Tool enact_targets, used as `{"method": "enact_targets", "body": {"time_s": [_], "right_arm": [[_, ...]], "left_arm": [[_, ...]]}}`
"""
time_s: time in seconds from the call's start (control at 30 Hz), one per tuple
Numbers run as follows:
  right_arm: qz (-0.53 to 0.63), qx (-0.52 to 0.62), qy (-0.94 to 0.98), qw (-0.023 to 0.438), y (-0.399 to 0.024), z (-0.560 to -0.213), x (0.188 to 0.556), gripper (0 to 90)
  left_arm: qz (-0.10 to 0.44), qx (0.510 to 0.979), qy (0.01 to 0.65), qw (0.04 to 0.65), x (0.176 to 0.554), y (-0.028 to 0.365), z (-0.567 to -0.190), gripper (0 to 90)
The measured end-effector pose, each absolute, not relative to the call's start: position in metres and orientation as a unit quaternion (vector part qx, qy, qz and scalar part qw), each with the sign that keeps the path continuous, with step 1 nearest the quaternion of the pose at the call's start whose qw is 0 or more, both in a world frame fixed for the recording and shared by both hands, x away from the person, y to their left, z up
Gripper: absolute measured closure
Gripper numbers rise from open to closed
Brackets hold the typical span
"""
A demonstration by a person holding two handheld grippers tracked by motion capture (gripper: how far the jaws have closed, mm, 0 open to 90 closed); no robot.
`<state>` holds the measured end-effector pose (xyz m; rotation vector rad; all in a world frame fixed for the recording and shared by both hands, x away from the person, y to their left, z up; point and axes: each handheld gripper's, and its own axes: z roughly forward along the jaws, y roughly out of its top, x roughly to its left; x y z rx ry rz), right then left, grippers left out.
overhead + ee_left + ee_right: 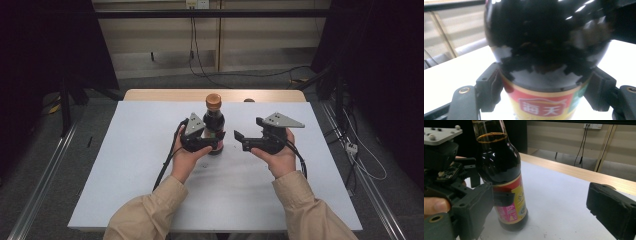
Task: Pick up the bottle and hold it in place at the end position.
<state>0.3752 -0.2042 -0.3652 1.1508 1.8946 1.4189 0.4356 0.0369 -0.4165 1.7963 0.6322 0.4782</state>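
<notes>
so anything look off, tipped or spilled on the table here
Nothing stands out. The soy sauce bottle stands upright on the white table with its cap on, label intact, and no spill shows around its base. The left tongs sit around it.

The high view is dim at its edges, the pale table (150, 165) evenly lit from above with soft shadows. In the left gripper view the bottle (546, 50) is blurred, blocky, with white glints; the right gripper view is sharper, its near jaws soft

Dark bottle (546, 50) (blurred) seemingly between pads (489, 86)
</notes>
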Motion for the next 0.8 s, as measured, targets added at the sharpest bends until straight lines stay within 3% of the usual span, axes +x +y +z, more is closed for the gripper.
{"method": "enact_targets", "body": {"time_s": [0.13,0.17,0.8], "right_arm": [[0.523,0.424,0.695,0.252,-0.204,-0.366,0.376,7.3],[0.523,0.425,0.695,0.252,-0.204,-0.366,0.377,7.4],[0.524,0.417,0.698,0.253,-0.197,-0.359,0.381,7.7]], "left_arm": [[0.232,0.759,0.270,0.546,0.431,0.031,-0.418,21.7],[0.233,0.758,0.269,0.547,0.431,0.033,-0.418,28.7],[0.183,0.770,0.227,0.567,0.445,0.046,-0.418,29.8]]}}
